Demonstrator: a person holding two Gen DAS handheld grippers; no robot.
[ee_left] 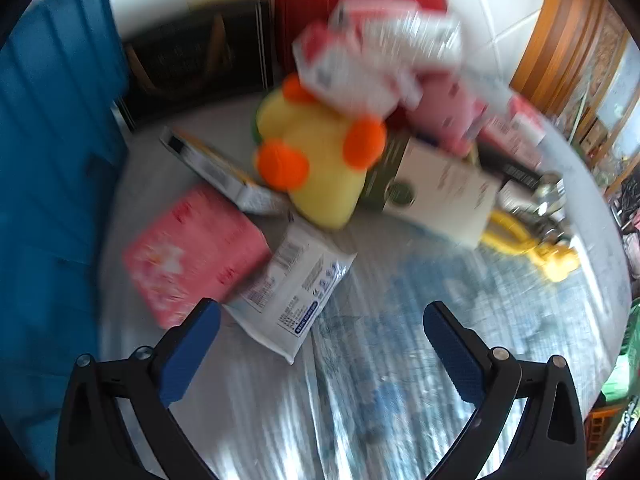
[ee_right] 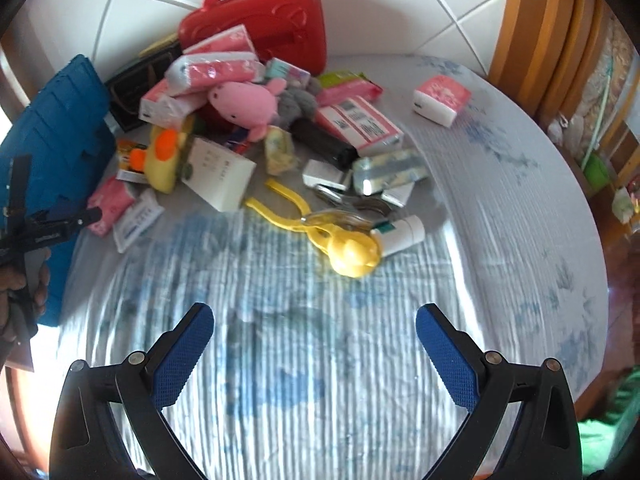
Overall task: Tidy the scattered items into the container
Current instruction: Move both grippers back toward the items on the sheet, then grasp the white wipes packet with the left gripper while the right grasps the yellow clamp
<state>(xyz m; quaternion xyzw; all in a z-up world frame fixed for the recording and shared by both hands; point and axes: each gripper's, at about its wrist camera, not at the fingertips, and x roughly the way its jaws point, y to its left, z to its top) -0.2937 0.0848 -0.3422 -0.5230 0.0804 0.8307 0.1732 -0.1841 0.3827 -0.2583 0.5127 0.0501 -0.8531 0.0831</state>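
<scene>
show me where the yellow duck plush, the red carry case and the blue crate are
yellow duck plush (ee_left: 320, 168), left wrist view, on its yellow body.
red carry case (ee_right: 260, 28), right wrist view, on its front shell.
blue crate (ee_right: 52, 128), right wrist view, on its ribbed wall.

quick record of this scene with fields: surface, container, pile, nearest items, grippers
surface: striped bedsheet
container: blue crate at the left edge
pile: red case, pink plush, yellow duck, tissue packs, boxes
nearest items: yellow clip ahead of right gripper; wipes pack by left gripper
grippers: both open, holding nothing
</scene>
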